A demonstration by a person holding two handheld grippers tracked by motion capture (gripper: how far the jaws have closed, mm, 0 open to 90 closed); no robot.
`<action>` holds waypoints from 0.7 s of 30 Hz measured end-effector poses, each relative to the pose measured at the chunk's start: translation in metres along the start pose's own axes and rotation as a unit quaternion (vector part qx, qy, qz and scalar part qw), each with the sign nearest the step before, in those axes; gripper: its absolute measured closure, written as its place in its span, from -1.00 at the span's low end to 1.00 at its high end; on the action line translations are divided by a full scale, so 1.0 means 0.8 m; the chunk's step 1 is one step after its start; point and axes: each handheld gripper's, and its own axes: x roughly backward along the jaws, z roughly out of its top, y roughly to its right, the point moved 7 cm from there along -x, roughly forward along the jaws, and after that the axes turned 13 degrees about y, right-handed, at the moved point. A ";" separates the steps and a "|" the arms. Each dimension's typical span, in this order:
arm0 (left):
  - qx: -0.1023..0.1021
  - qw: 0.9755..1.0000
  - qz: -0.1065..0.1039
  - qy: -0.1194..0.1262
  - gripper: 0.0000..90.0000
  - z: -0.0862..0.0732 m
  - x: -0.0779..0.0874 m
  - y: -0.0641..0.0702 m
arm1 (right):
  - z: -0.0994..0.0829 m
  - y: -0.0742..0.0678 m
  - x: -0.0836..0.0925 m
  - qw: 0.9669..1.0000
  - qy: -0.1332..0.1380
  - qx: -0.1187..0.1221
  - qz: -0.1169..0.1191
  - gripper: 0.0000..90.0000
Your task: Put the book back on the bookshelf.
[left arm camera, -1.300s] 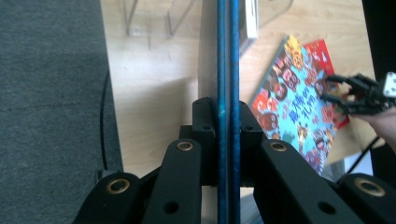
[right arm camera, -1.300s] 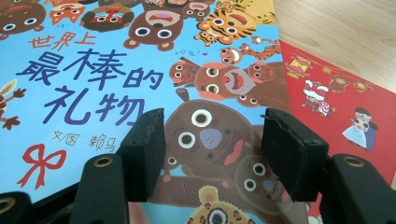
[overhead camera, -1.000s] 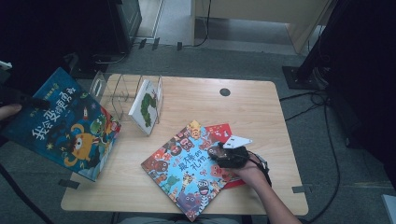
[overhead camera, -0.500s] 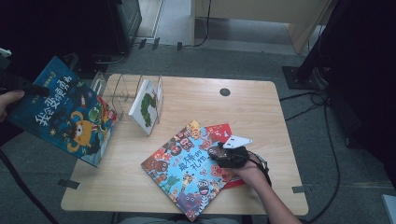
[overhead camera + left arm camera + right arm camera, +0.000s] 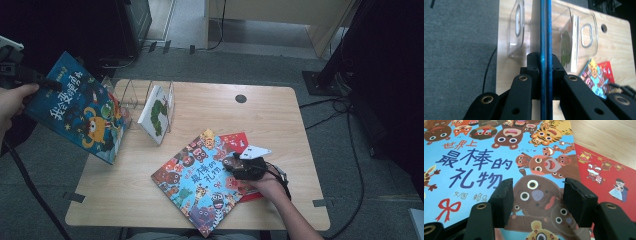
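Observation:
My left gripper point(image 5: 44, 83) is shut on the top edge of a dark blue picture book point(image 5: 82, 112), which hangs tilted off the table's left edge. In the left gripper view that book point(image 5: 545, 30) stands edge-on between the closed jaws point(image 5: 545, 65). My right gripper point(image 5: 234, 165) rests low over a light blue animal book point(image 5: 197, 187) lying flat at the table's front. Its jaws point(image 5: 537, 195) are open and have just closed a little; nothing is between them, and the blue cover point(image 5: 474, 162) lies beneath. A red book point(image 5: 239, 142) lies partly under the animal book.
A clear rack point(image 5: 131, 96) at the table's far left holds an upright white book point(image 5: 156, 114) with a green caterpillar. The wooden table point(image 5: 280, 120) has a dark cable hole point(image 5: 240, 98). Cables run over the grey floor at right point(image 5: 350, 165).
The left gripper has carried the dark blue book toward the far side and slightly right, nearer the rack. The right hand has stayed on the animal book.

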 end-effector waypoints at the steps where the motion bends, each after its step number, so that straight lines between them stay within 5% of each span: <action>1: 0.005 1.000 0.000 0.004 0.87 0.003 -0.004 -0.002 | 0.000 0.000 0.000 1.000 -0.001 0.000 -0.002 -0.08; 21: 0.023 0.999 -0.003 0.023 0.85 0.027 -0.057 -0.015 | -0.004 0.000 0.006 1.000 0.004 0.009 -0.004 -0.09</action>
